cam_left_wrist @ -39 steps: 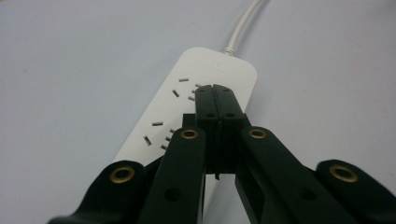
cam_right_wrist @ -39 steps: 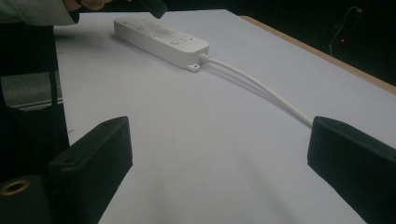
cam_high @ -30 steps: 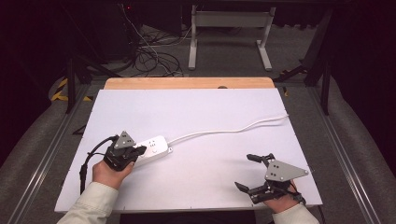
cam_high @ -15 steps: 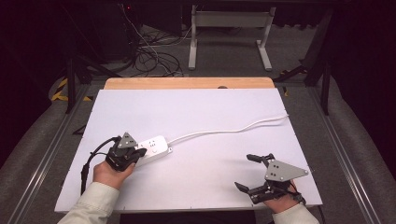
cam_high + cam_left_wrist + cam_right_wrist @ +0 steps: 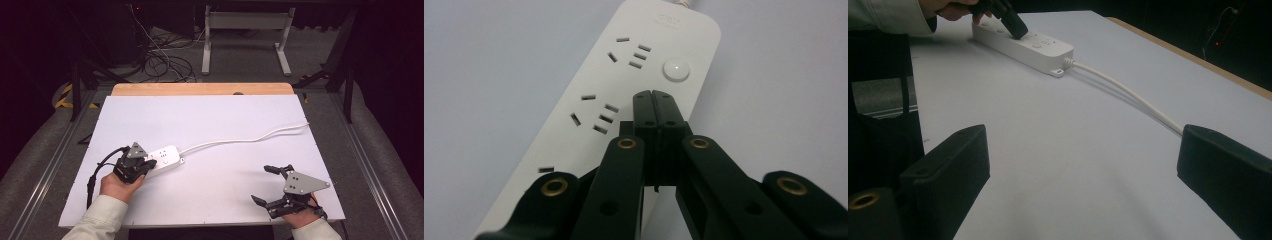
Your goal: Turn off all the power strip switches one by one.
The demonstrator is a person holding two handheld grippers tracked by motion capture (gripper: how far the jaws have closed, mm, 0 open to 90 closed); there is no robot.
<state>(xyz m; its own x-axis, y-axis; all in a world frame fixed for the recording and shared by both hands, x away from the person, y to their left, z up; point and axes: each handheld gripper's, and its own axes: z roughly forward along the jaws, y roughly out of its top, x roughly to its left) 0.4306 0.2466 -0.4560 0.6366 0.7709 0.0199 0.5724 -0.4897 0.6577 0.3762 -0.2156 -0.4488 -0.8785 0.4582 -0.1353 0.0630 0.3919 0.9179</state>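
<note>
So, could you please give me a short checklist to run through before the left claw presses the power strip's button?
1. Left claw shut into one tip: ok.
2. Tip over the power strip, just short of its round button: ok.
3. Tip already touching the strip: cannot tell.
4. Right claw open and well apart from the strip: ok.
5. White cable lies loose across the table, under no claw: ok.
6. Whether the strip is switched on: cannot tell.

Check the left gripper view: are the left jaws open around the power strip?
No: the left gripper has its jaws pressed together, tips over the power strip just short of its round button.
</note>
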